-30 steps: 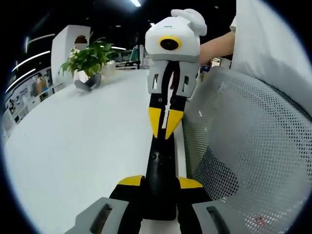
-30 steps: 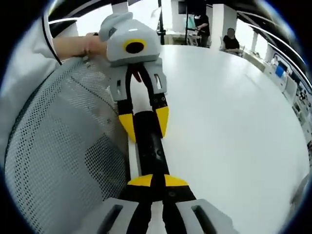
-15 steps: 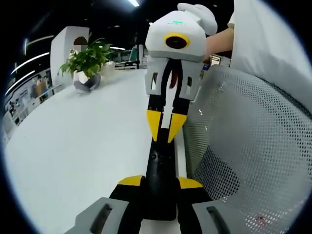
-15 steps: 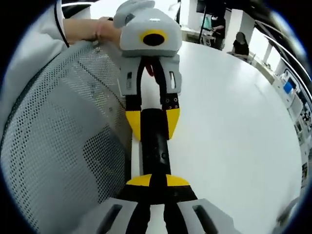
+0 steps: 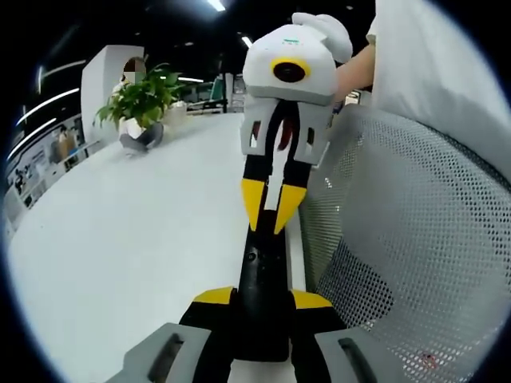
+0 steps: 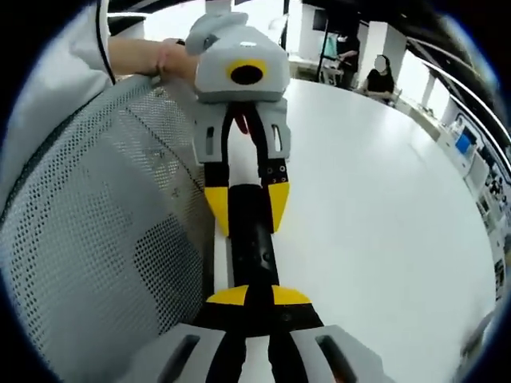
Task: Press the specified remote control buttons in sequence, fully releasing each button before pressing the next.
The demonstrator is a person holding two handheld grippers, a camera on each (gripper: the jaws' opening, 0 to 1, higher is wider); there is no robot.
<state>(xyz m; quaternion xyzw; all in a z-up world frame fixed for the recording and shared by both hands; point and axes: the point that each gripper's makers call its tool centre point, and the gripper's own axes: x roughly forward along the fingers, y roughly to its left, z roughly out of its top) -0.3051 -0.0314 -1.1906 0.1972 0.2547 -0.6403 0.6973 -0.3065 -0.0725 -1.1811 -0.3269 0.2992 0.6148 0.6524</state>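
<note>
The black remote control (image 5: 263, 267) is clamped between the two yellow-tipped jaws of the left hand-held gripper (image 5: 262, 297), which are closed against its long sides near the end closest to that gripper. From there the remote extends straight forward, away from the left hand-held gripper and over the white tabletop (image 5: 136, 223). Ahead of it, at the remote's far end, the right hand-held gripper (image 5: 271, 214) is pointed back toward it, its jaws drawn together into a narrow V, nothing held between them, and their tips set at the remote's upper face; whether a button is actually pushed down cannot be told. In the right gripper view, that gripper's own jaws are seen brought almost together, with only a dark slit between the yellow tips. A grey mesh chair back (image 5: 399, 223) is seen just to the right of the left hand-held gripper, close beside the remote. A potted plant (image 5: 142, 108) is placed well ahead and to the left of the left hand-held gripper, on the tabletop. A person's hand (image 6: 172, 60) is seen behind the left hand-held gripper in the right gripper view.
</note>
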